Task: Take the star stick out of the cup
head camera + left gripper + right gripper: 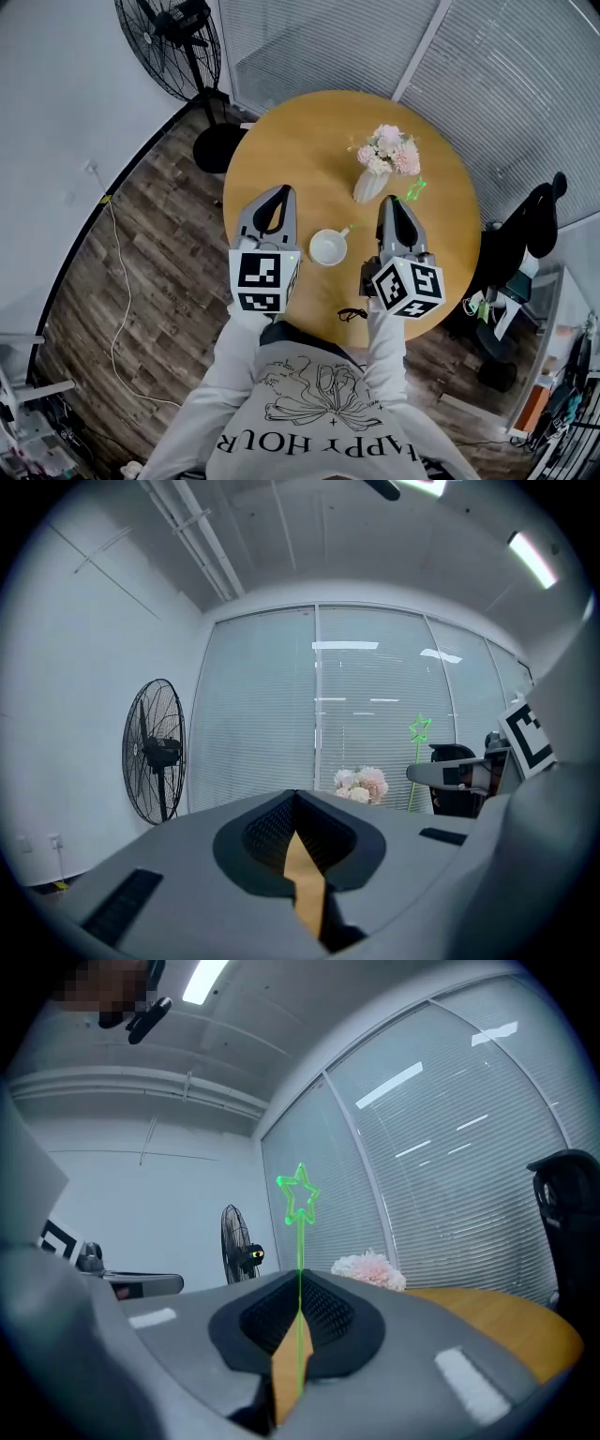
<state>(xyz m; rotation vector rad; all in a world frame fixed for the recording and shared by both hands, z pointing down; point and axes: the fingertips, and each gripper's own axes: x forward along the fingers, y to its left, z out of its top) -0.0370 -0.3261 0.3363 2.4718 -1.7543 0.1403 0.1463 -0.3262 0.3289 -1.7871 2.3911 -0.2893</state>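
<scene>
Grey plastic left gripper (pixel 282 189) and right gripper (pixel 391 200), black-lined jaws, each bear a white cube (pixel 263 279) with black square markers; a pale grey long-sleeved sweatshirt (pixel 246 412) shows a black line-drawn flower (pixel 319 398)

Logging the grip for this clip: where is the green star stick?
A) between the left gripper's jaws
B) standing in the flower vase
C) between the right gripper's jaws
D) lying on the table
C: the right gripper view shows the right gripper shut on the star stick, its star above the jaws.
</scene>
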